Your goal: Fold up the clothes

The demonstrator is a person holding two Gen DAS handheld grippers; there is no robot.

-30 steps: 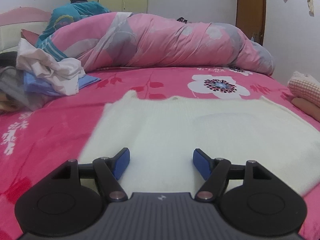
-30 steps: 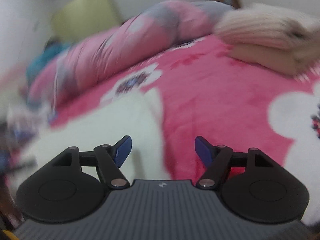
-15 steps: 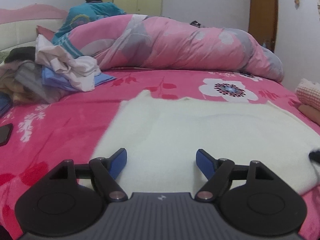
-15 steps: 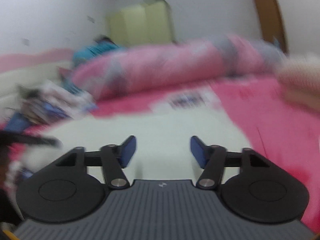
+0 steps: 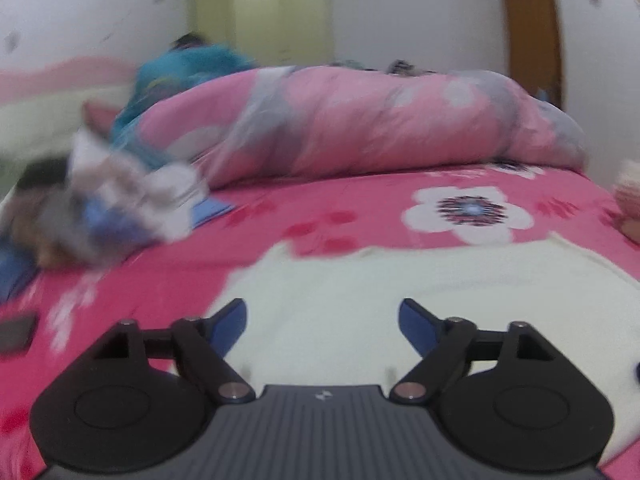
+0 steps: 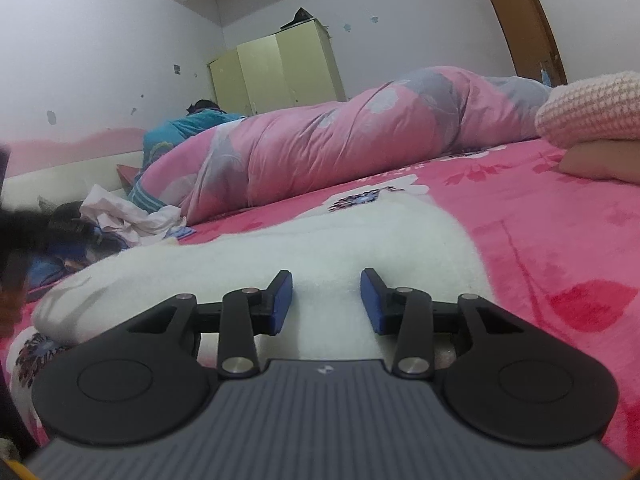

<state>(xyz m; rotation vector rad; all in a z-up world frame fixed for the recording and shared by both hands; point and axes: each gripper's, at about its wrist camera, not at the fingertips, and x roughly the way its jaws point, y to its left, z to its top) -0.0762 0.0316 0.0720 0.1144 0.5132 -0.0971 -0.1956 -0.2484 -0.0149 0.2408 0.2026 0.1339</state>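
Observation:
A cream sweater (image 5: 380,280) lies spread flat on the pink flowered bedspread (image 5: 360,208). My left gripper (image 5: 322,308) hovers over the sweater's near left part. Its jaws are opening, and nothing is pinched between the blue pads. In the right wrist view the sweater (image 6: 320,240) is seen from very low. My right gripper (image 6: 326,292) sits at its near edge with its jaws drawn in. The fluffy fabric fills the gap between its pads.
A rolled pink duvet (image 5: 360,120) runs across the back of the bed, with a person in teal (image 6: 188,124) lying behind it. Loose clothes (image 5: 112,200) are piled at the left, near a dark phone (image 5: 16,332). Folded knitwear (image 6: 592,112) sits at the right.
The left gripper has drawn back and up a little, and its jaws are wider. The right gripper swung from the pink bedspread to face the sweater, sank low, and its jaws narrowed on the fabric.

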